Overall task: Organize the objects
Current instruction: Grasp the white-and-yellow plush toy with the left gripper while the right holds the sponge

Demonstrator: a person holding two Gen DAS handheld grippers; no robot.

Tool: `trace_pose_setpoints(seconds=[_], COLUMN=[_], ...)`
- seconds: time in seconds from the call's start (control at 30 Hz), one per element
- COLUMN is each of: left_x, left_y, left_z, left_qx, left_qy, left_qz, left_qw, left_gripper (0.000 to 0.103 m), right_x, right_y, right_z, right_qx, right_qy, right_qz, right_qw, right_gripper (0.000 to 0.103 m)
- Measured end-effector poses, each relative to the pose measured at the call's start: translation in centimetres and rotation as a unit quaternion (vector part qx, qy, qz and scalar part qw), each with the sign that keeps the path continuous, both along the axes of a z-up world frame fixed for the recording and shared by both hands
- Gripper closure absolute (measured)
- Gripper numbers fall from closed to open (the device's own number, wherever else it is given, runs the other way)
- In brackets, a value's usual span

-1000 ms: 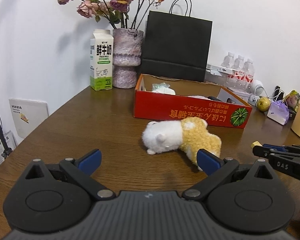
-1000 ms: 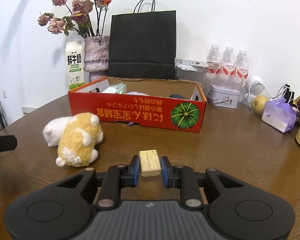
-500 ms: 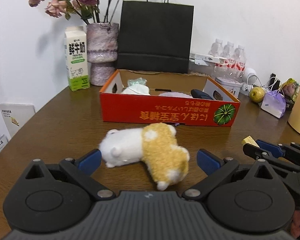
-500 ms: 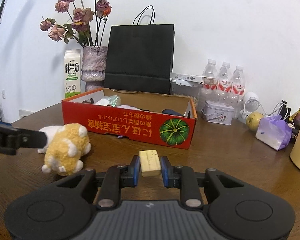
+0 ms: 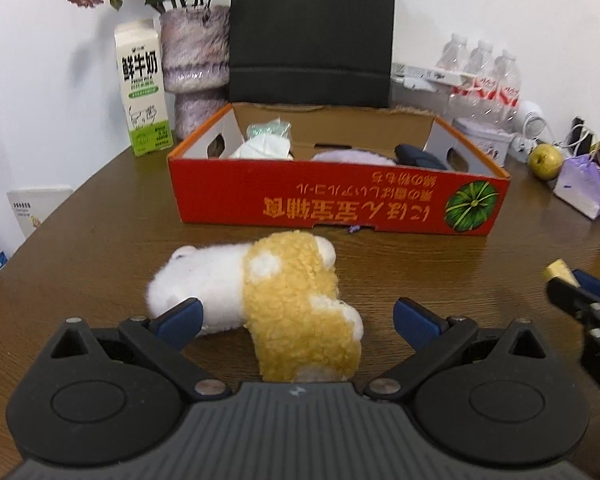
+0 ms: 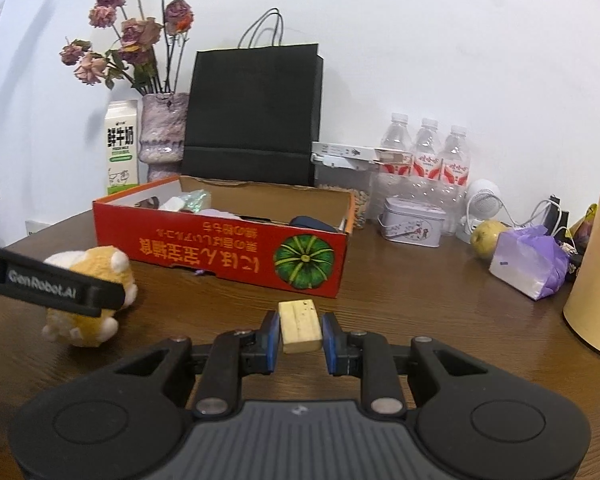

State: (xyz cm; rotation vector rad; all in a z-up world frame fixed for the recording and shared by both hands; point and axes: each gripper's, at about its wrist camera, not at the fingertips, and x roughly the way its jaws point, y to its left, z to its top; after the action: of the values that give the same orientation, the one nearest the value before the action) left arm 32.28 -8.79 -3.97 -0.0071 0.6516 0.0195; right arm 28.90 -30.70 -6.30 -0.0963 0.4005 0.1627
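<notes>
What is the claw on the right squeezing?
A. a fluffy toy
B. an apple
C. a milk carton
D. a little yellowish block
D: in the right wrist view the right claw has its blue pads pressed on both sides of the little yellowish block, while the fluffy toy lies on the table off to the side.

A plain white wall rises ahead of me, evenly lit and bare. Beneath me a round-edged table of dark brown wood grain gleams softly, and it runs right up against that wall. At my left the table's edge curves away.
</notes>
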Motion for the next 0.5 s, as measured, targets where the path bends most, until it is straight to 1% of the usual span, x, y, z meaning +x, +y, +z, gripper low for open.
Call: trace_pose_setpoints(seconds=[0.27, 0.33, 0.4, 0.43, 0.5], left_x=[1.6, 1.7, 1.7, 1.7, 1.7], left_y=[-0.4, -0.4, -0.4, -0.4, -0.5], left_z=[-1.0, -1.3, -1.5, -1.6, -1.7], left_qx=[-0.005, -0.009, -0.009, -0.009, -0.010], left_qy=[0.013, 0.018, 0.021, 0.023, 0.024], left_qz=[0.011, 0.006, 0.000, -0.001, -0.004], left_qw=[0.9998, 0.9998, 0.9997, 0.9997, 0.9997], left_gripper=[0.000, 0.003, 0.011, 0.013, 0.027], right_x=[0.6, 0.5, 0.4, 0.3, 0.2], right_y=[-0.9, -0.7, -0.7, -0.6, -0.4], right_z=[-0.1, -0.1, -0.1, -0.1, -0.1], right_qx=[0.003, 0.001, 0.000, -0.002, -0.007], right_qy=[0.005, 0.003, 0.001, 0.000, -0.003], right_qz=[-0.007, -0.007, -0.008, -0.006, -0.005], right_qw=[1.000, 1.000, 1.000, 1.000, 1.000], right_gripper=[0.082, 0.082, 0.082, 0.082, 0.082])
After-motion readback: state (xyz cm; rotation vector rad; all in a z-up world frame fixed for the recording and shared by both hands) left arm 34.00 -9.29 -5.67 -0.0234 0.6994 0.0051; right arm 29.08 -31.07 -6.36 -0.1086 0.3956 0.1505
